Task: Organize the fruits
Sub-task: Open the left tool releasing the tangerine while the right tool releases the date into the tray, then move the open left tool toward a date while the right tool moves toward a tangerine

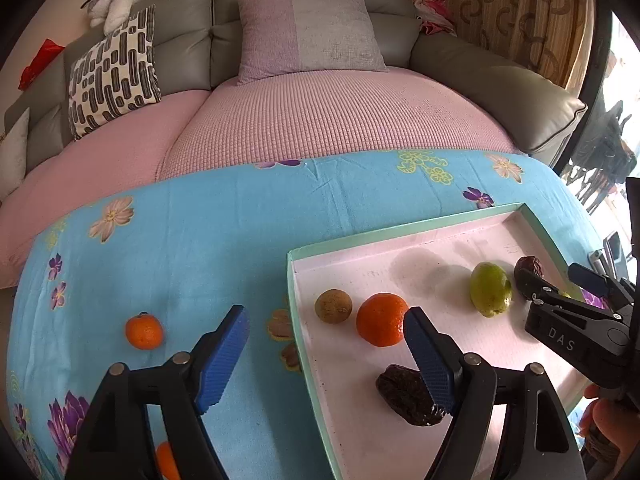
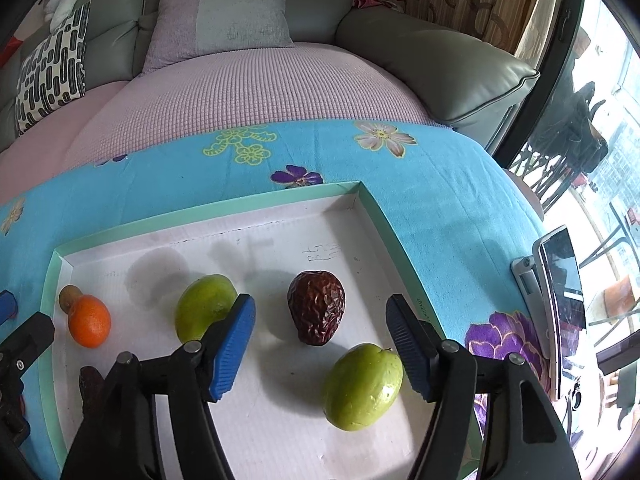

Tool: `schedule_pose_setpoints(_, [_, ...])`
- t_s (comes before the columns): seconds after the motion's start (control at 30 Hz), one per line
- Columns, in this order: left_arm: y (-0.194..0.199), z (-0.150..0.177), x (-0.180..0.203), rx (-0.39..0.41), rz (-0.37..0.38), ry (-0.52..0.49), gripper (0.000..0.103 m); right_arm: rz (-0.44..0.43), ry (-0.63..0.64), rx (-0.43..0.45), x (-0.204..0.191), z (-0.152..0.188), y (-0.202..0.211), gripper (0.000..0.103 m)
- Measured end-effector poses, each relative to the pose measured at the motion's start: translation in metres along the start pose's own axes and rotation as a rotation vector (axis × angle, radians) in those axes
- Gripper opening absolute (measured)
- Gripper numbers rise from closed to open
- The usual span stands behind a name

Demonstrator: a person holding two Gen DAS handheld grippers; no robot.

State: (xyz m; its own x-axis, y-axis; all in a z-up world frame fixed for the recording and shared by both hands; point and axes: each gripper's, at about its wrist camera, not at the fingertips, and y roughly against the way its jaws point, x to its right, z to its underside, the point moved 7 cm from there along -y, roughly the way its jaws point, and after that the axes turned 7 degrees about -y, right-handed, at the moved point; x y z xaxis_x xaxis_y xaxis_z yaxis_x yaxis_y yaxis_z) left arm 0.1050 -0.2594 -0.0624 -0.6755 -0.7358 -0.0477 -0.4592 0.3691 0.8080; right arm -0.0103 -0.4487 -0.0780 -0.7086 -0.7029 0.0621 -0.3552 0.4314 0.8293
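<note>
Both grippers are hovering wide open and empty over a shallow tray [image 2: 372,204] on a blue floral cloth [image 1: 200,240]. The left gripper [image 1: 326,346] is straddling the tray's left rim; the right gripper [image 2: 320,340] is hanging above a dark date [image 2: 316,307] and a green fruit [image 2: 362,386]. A loose tangerine [image 1: 144,331] is lying outside, left of the tray. Fetching it likely means clearing that raised rim; the cloth there is offering open room.

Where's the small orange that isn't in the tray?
In the left wrist view, the orange lies on the blue cloth, left of the tray.
</note>
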Motion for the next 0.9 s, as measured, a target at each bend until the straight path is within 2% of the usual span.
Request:
schedule_pose_setpoints(0.07, [-0.002,0.002,-0.011,-0.007,-0.022,0.023,0.091,-0.002,0.007,-0.002,-0.002,0.001,0.003,0.073])
schedule_pose_setpoints(0.17, [0.002,0.005,-0.028,-0.001,-0.063,0.054,0.094,0.006,0.018,-0.004,-0.004,0.002,0.006,0.082])
schedule_pose_setpoints(0.33, [0.006,0.013,-0.055,-0.010,-0.114,0.101,0.102,-0.002,0.015,0.004,-0.007,0.003,0.013,0.083])
schedule_pose_setpoints(0.53, [0.007,0.022,-0.074,-0.026,-0.175,0.097,0.103,-0.028,0.026,0.010,-0.018,0.007,0.020,0.085])
schedule_pose_setpoints(0.57, [0.007,0.024,-0.076,-0.034,-0.179,0.088,0.103,-0.028,0.028,0.012,-0.020,0.007,0.022,0.091])
schedule_pose_setpoints(0.63, [0.006,0.028,-0.079,-0.050,-0.182,0.072,0.103,-0.029,0.035,0.021,-0.024,0.008,0.026,0.095])
schedule_pose_setpoints(0.9, [0.025,0.041,-0.112,-0.038,-0.232,0.118,0.103,-0.121,0.055,0.048,-0.061,0.017,0.045,0.095])
